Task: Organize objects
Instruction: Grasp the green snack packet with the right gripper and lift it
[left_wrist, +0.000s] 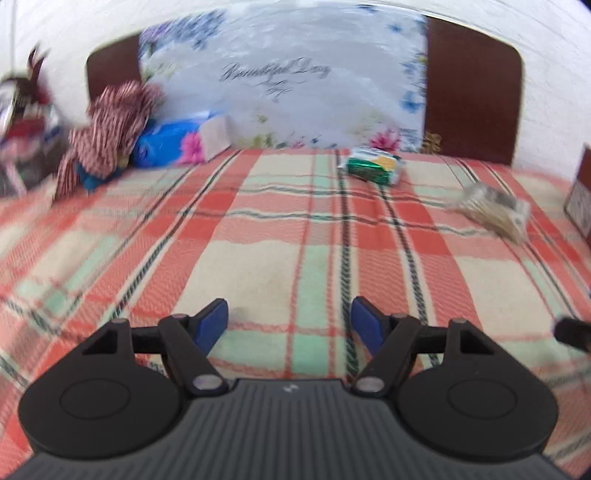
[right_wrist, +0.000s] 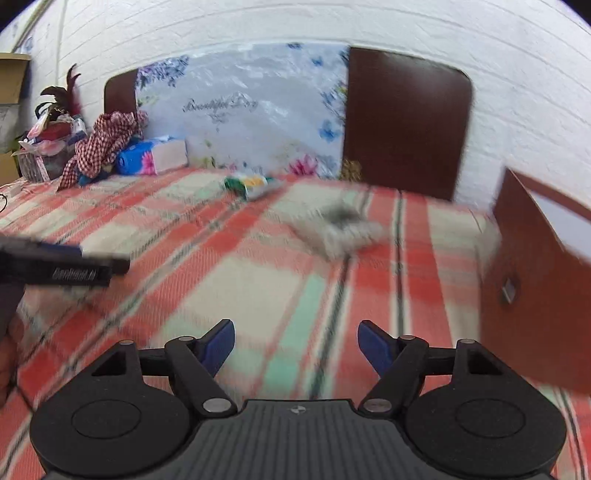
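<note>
Ahead, the green packet (left_wrist: 373, 165) lies, seemingly untouched, beyond empty fingers (left_wrist: 213, 324).

A bedroom: plaid-covered bed (left_wrist: 258, 229) against headboard (left_wrist: 472, 92).

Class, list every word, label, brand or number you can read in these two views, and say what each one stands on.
"Beautiful Day": cursive script on the floral cushion against the headboard; the smaller script below it is too blurred to read.
White lettering on the left gripper's finger, seen from the right wrist view: too blurred to read.
Green and yellow packet on the plaid blanket: print too small and blurred to read.
Blue tissue pack: no legible text.
</note>
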